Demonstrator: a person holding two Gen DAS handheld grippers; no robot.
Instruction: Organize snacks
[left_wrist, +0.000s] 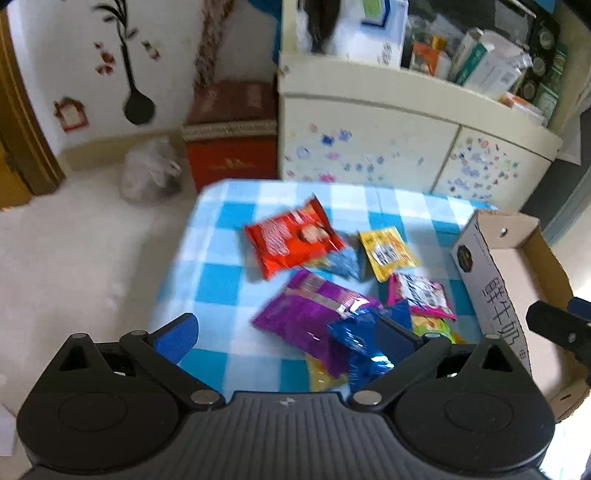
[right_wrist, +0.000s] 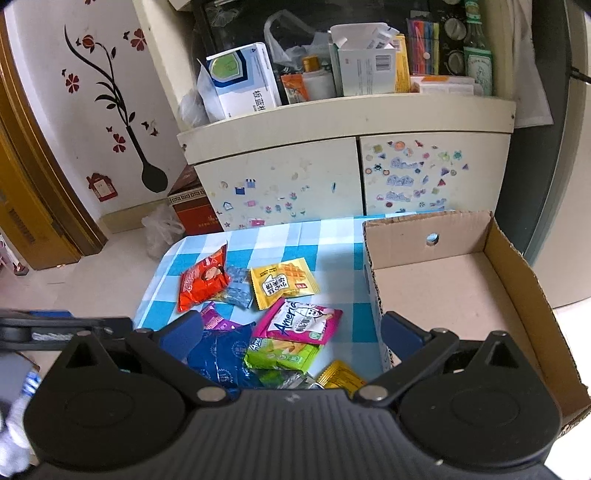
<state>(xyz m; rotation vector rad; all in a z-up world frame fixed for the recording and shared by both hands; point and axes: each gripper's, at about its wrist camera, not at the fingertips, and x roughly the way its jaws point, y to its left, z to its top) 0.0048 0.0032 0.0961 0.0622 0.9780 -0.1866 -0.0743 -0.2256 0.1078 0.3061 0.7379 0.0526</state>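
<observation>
Both grippers, left (left_wrist: 286, 332) and right (right_wrist: 291, 330), are held apart, empty; snacks (right_wrist: 284, 291) lie ahead, box (right_wrist: 517, 280) rightward.

Both wrist views look down forward, near, sharing snack packets (left_wrist: 317, 280), cardboard box (right_wrist: 517, 280)

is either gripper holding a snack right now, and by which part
Nothing is held. The left gripper and right gripper are both open above the snack packets, with the cardboard box empty.

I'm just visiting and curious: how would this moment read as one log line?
left gripper: open, empty | right gripper: open, empty | snack packets: loose on checked tablecloth | cardboard box: empty
</observation>
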